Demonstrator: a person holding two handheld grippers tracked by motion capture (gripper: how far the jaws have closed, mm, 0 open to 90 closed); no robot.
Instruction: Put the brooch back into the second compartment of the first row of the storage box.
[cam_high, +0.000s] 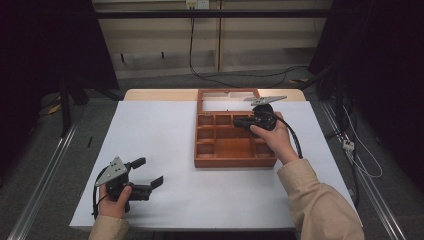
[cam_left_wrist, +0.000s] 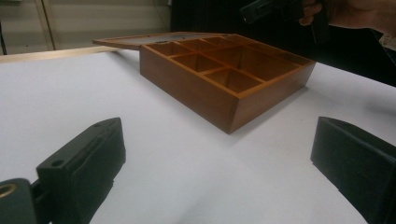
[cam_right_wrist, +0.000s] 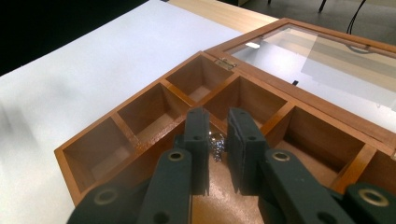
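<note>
A brown wooden box (cam_high: 235, 161) with several compartments stands open on the white table, its glass lid (cam_high: 227, 95) lying flat behind it. My right gripper (cam_high: 239, 122) hovers over the box's upper right compartments. In the right gripper view its jaws (cam_right_wrist: 218, 116) stand nearly together, shut on a small silvery piece (cam_right_wrist: 216, 148) that glints between the pads above the box's large compartment (cam_right_wrist: 219, 191). My left gripper (cam_high: 148, 171) rests low at the table's front left, open and holding nothing. It faces the box (cam_left_wrist: 187, 88) across bare table, its open jaws (cam_left_wrist: 217, 140) wide apart.
White sheet (cam_high: 160, 130) covers the table, with a strip of bare wood (cam_high: 160, 94) at the far edge. The glass lid (cam_right_wrist: 327, 60) lies beyond the hinge. A person's hand with the other gripper (cam_left_wrist: 280, 11) shows above the box in the left gripper view. Cables run across the floor behind.
</note>
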